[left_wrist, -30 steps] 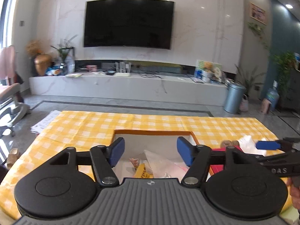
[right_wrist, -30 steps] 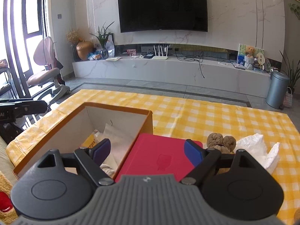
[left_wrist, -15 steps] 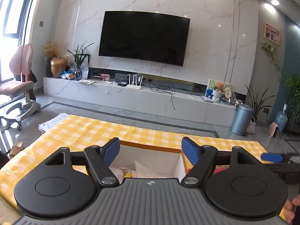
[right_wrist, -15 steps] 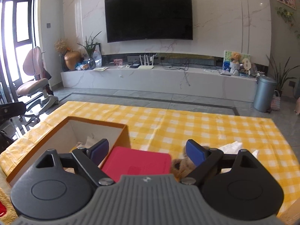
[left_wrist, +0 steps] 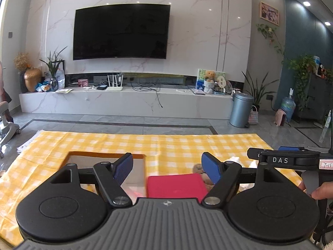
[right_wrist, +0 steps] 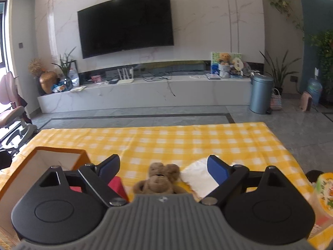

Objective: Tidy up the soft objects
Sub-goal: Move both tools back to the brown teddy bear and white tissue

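views swung right; yellow checked cloth [right_wrist: 187, 141] before tv [left_wrist: 121, 32] wall.

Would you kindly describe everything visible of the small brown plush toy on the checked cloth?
The brown plush toy is a small teddy-like figure of fuzzy, tan-brown fabric with rounded ears and stubby limbs. It lies on the yellow checked cloth, between the red flat item and the white soft bundle, close to both. The right gripper's body hides its lower part. Nothing grips it.
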Motion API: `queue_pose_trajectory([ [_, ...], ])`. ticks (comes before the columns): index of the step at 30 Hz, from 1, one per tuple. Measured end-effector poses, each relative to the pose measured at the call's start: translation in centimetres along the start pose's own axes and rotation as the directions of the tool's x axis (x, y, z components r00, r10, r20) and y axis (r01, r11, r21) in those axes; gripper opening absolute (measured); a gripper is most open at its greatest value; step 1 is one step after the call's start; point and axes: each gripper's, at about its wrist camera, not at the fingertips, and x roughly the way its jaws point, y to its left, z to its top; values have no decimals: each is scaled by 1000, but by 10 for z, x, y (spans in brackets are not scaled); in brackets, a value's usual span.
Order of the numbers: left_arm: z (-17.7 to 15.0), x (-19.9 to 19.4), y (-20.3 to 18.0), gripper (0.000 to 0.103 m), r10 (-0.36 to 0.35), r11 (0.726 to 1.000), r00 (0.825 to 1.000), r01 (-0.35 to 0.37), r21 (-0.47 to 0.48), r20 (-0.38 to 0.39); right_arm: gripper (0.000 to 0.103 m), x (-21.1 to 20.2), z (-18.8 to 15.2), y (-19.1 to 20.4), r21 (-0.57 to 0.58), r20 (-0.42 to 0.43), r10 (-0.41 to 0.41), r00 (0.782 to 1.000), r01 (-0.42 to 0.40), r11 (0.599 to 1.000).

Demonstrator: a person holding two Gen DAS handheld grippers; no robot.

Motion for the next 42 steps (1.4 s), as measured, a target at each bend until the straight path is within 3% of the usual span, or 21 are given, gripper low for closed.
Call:
queue_pose_trajectory([
  [8,-19,32,-55,88,-48,997,998,51,56,-43,90,21,-16,-63,132,-76,-38,996,48,990],
  [11,-26,47,-73,88,-67,995,995,72,74,-70,90,31,-25,-77,162,-102,-51,994,67,984],
  [14,-34,60,-91,89,-73,991,993,83,106,-91,90,42,-37,-93,232,-135,-13,991,44,972],
  [17,-40,69,-105,89,-103,981,991,116,154,-90,90,48,-42,-99,256,-157,-37,987,77,964],
  [26,-39,112,-119,89,-73,990,981,94,110,-178,96,67,-54,-117,286,-172,-90,981,137,948],
  [33,-40,141,-130,89,-53,984,970,91,153,-236,98,78,-65,-150,453,-184,-82,980,159,877],
  [37,-45,159,-140,89,-29,972,962,91,218,-271,98,86,-66,-153,468,-198,-90,976,175,866],
  [40,-49,175,-151,89,24,940,954,79,331,-298,98,97,-68,-157,538,-197,-58,979,158,828],
  [42,-48,185,-156,89,68,910,944,73,407,-322,99,106,-71,-160,621,-193,-14,981,133,773],
])
